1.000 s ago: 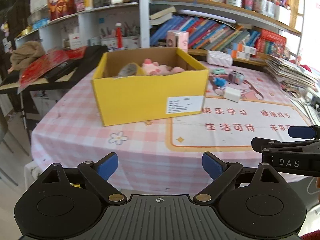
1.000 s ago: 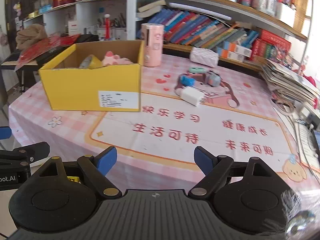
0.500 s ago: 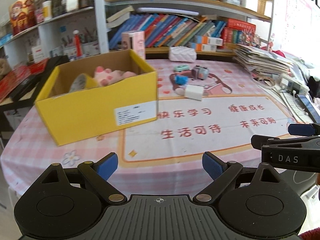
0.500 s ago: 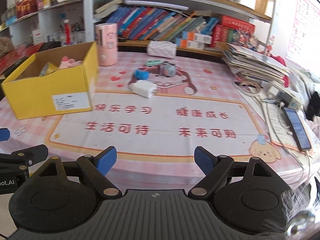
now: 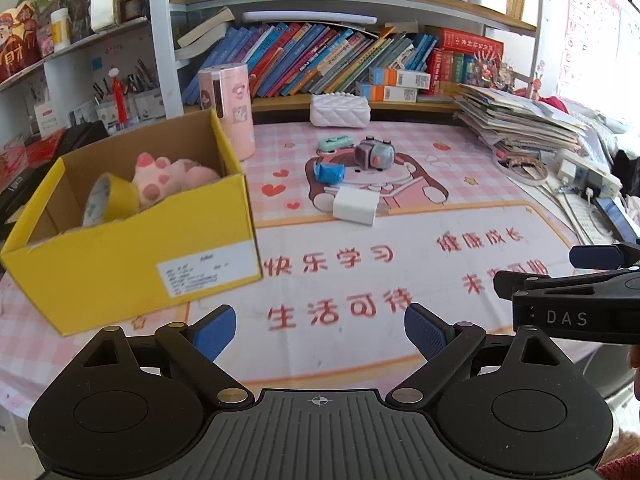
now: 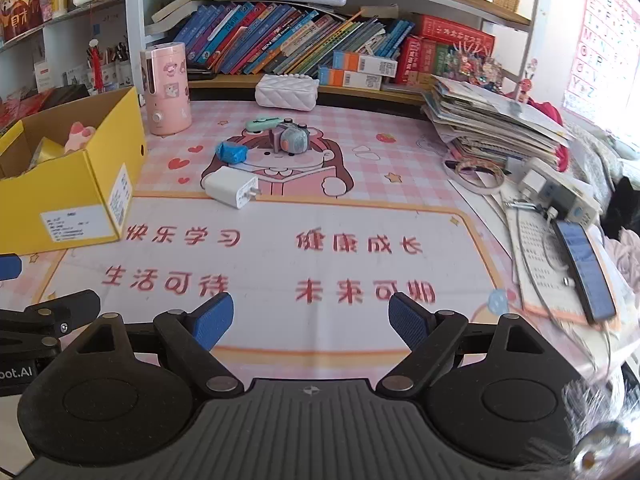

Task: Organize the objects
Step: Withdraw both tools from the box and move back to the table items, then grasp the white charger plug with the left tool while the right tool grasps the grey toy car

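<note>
From the left wrist, the left hand-held gripper (image 5: 319, 329) hangs spread and empty over the near edge of the worktop (image 5: 360, 344), with the yellow box (image 5: 132, 264) just left of it; a tape roll (image 5: 105, 199) and a pink plush (image 5: 168, 174) already lie inside. The loose things sit well beyond the fingers: a white charger (image 5: 355, 206), a blue wad (image 5: 329, 172), a grey toy (image 5: 374, 155) and a mint clip (image 5: 335, 143). The charger looks the likeliest next pick — best to come down over it with the pads on its flat sides, clear of the prongs, then carry it over the box wall rather than nudge the box. From the right wrist, the right hand-held gripper (image 6: 310, 321) is also spread, nothing between its pads, and it faces the charger (image 6: 231, 189) more squarely, so this hand seems better placed for the reach. The worktop wears a pink checked cloth with a printed mat — smooth, so a hard shell could skid if pinched off-centre. Behind stand bookshelves (image 6: 304, 46), a pink flask (image 6: 167, 88), a white purse (image 6: 286, 93), a paper stack (image 6: 496, 128) and a phone (image 6: 584, 268) on the right.
</note>
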Motion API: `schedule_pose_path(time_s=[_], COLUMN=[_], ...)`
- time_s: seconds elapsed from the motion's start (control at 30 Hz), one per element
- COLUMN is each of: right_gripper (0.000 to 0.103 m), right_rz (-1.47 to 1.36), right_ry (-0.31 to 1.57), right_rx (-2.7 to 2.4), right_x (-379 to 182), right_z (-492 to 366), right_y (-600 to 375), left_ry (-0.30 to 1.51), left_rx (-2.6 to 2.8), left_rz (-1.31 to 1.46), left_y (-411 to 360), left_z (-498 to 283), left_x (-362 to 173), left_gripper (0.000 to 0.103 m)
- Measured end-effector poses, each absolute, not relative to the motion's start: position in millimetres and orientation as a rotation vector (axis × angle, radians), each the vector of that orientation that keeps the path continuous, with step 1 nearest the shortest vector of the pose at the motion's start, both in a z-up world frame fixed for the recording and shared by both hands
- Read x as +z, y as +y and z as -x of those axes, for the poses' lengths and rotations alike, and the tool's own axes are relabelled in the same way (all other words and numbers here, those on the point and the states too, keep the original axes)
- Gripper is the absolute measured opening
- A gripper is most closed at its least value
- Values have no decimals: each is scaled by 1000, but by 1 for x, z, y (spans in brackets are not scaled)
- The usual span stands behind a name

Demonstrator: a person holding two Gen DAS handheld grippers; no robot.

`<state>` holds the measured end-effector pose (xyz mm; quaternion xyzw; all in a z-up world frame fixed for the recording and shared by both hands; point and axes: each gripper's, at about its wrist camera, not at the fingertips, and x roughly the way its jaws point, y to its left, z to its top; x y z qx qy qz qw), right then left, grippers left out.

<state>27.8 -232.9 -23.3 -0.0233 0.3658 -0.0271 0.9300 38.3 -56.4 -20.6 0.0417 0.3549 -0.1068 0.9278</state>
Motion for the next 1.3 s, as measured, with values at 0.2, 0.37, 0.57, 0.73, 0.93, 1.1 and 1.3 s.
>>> schedule_pose_path(time_s=[0.2, 0.37, 0.57, 0.73, 0.93, 1.1, 1.3], right_gripper=[84, 84, 84, 84, 84, 84, 82], right_rz=[64, 62, 53, 33, 24, 32, 12], right_ry=[755, 755, 753, 739, 722, 709, 694], right_rx=[-11, 18, 50, 71, 87, 99, 112], right_x=[-23, -23, -23, -23, -22, -23, -24], right_z=[-61, -88, -114, -132, -154, -170, -193], right_y=[-247, -263, -280, -292, -304, -310, -319], left_ry=[726, 720, 720, 702, 709, 720, 719], left_rx=[-191, -176, -153, -120, -107, -97, -109], left_rz=[-66, -60, -51, -52, -57, -90, -99], left_y=[-73, -91, -107, -116, -127, -137, -148], left_z=[-64, -84, -102, -113, -129, -145, -162], left_x=[-22, -22, -22, -21, -20, -23, -28], left_gripper=[93, 93, 93, 93, 93, 93, 91])
